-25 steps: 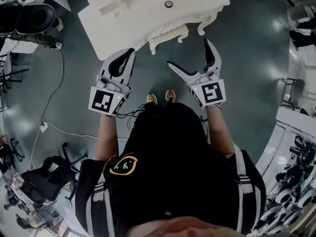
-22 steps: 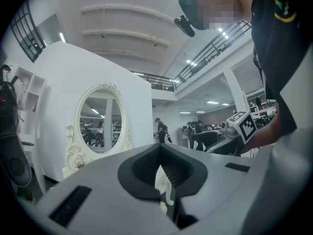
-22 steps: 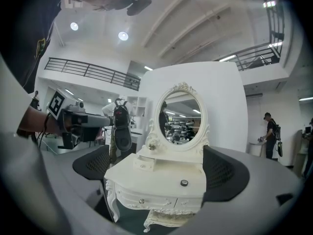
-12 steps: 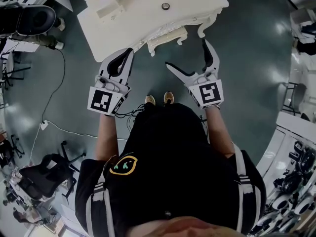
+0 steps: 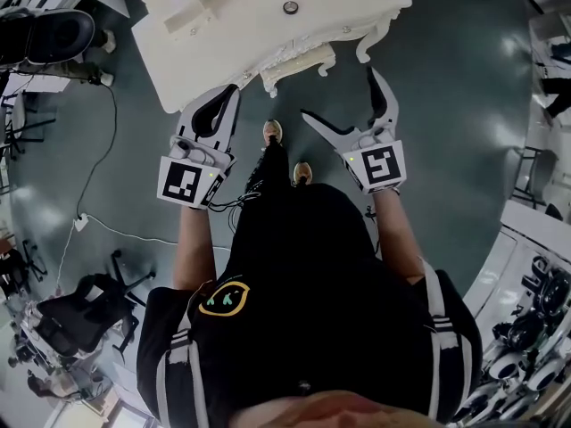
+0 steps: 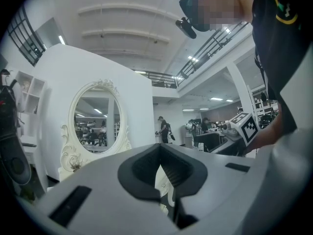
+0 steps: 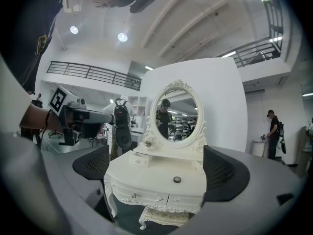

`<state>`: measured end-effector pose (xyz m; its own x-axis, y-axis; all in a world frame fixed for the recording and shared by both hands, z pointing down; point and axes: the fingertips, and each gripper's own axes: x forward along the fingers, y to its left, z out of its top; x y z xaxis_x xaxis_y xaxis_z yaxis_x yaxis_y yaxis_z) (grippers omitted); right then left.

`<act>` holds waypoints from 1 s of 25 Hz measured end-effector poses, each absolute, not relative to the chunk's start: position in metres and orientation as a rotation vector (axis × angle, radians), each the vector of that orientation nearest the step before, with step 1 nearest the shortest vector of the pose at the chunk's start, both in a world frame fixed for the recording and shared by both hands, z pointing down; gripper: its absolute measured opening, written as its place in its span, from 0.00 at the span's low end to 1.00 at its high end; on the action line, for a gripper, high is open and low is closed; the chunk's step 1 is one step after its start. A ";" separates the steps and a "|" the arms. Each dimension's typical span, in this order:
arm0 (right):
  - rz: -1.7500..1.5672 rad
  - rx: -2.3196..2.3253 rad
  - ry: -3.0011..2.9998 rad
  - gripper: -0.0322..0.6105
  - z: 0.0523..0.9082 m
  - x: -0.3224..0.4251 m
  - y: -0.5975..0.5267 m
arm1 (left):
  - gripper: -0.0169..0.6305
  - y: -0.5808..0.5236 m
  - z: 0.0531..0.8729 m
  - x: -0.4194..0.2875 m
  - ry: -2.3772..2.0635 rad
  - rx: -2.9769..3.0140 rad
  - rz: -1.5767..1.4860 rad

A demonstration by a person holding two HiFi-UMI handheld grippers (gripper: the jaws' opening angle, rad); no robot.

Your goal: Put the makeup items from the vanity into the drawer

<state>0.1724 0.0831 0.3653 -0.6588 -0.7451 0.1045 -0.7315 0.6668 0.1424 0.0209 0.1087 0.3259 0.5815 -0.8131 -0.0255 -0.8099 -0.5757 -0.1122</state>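
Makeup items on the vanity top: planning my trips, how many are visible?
1: a small round item near the front edge of the vanity top. Others may be hidden from view.

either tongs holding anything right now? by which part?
Nothing is held. Left tongs are shut with nothing between them; right tongs are open and empty, apart from the vanity.

An open lab hall, with railed mezzanine (image 7: 88, 73), ceiling lights (image 7: 122, 36) and office chair (image 5: 73, 321).
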 end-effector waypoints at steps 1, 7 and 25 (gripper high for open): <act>-0.124 1.220 -2.719 0.98 0.368 0.172 0.078 | 0.05 0.103 0.327 0.021 1.383 -2.696 -0.042; -0.111 1.229 -2.694 0.98 0.377 0.162 0.032 | 0.05 0.053 0.334 0.013 1.363 -2.713 -0.028; -0.066 1.300 -2.609 0.98 0.397 0.093 -0.149 | 0.05 -0.137 0.358 -0.041 1.237 -2.825 -0.012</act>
<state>0.0929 -0.1489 0.3968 -0.5819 -0.7930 0.1804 -0.7829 0.6063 0.1396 -0.0413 -0.1366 0.3577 0.6787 -0.7343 -0.0161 -0.7338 -0.6770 -0.0559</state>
